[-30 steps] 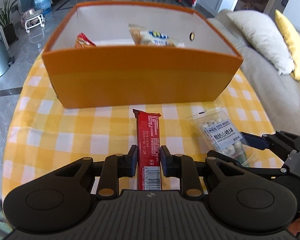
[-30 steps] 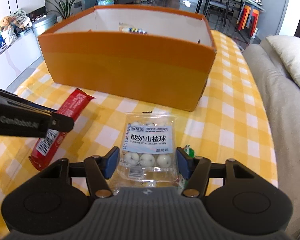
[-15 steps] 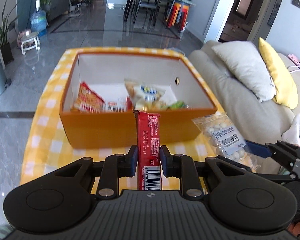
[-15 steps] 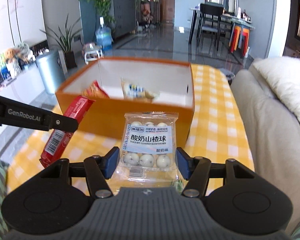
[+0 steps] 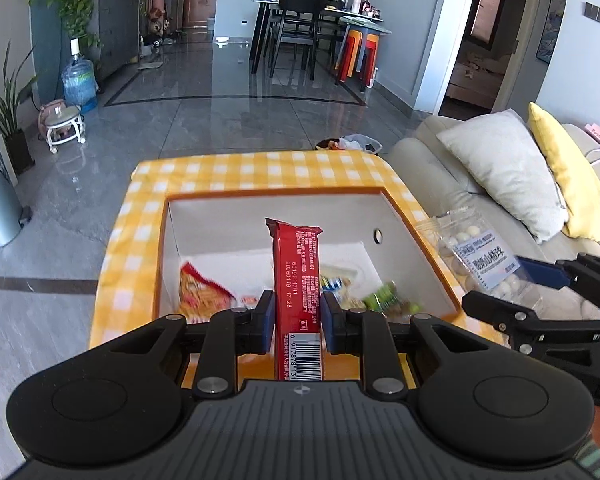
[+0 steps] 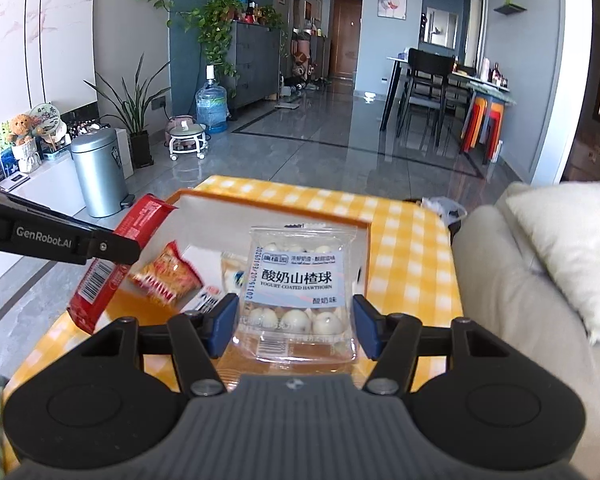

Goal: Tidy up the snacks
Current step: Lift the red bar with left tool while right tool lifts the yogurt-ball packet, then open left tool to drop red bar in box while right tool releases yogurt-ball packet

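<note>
Left gripper: clamped on the red snack bar, blue pads pressed to both long edges near its lower end; pitched downward over the box.
Red snack bar: stands upright out of the pads, above the open box; a barcode at the bottom starts "6 917878", and a printed date reads "2026 01 19 17:28"; the small white text is too fine to read.
Right gripper: closed part way on the clear pouch, pads at its two side edges; also pitched downward, just beside the left gripper, whose side arm reads "GenRobot.AI".
Clear pouch: held off the bench, over the near right part of the box; white label reads "酸奶山楂球", "YOGURT-COATED HAWTHORN" and "酸奶味"; round white balls show through the film, barcode at the bottom.
Orange box: open top, white inside, sitting on the bench; a small round hole in its right wall.
Inside the box: an orange-red packet at the left, a pale packet with blue print near the middle, a green-wrapped item at the right; their print is blurred.
Bench: covered with a yellow and white checked cloth.
Surroundings: a beige sofa with a grey pillow and a yellow pillow at the right.
</note>
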A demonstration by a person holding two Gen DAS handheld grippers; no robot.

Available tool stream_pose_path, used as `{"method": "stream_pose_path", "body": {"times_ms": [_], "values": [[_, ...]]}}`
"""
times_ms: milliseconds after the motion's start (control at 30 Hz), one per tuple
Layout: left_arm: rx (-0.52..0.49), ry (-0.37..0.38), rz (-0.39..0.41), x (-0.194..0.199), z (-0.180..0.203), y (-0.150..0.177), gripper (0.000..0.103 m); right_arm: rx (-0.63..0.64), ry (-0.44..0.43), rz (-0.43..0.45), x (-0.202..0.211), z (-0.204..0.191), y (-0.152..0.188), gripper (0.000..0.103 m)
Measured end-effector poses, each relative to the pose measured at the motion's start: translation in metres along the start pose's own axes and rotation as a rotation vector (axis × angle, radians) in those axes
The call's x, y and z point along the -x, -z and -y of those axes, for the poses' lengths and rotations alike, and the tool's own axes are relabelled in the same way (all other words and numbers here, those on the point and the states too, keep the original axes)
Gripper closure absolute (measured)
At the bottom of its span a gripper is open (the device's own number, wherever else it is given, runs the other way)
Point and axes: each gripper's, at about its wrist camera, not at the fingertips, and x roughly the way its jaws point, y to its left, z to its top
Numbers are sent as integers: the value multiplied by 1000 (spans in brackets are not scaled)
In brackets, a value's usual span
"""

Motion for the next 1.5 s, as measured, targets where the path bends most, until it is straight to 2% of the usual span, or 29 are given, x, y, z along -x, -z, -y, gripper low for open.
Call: {"method": "stream_pose_path", "body": {"times_ms": [333, 900, 1067, 1333, 1500], "values": [[-39, -45, -61, -52, -9, -32, 77, 65, 38, -70, -72, 8, -43, 45], [-128, -112, -210, -145, -13, -35, 77, 226, 147, -269, -187, 11, -45, 44], [-159, -122, -238, -156, -11, -31, 77, 335, 170, -289, -202, -2, -43, 45], [-170, -120, -275, -164, -16, -25, 77, 334, 148, -389, -221, -4, -34, 44], [-169, -121, -268, -165, -16, -25, 77, 357, 154, -409, -222, -8, -28, 44]]}}
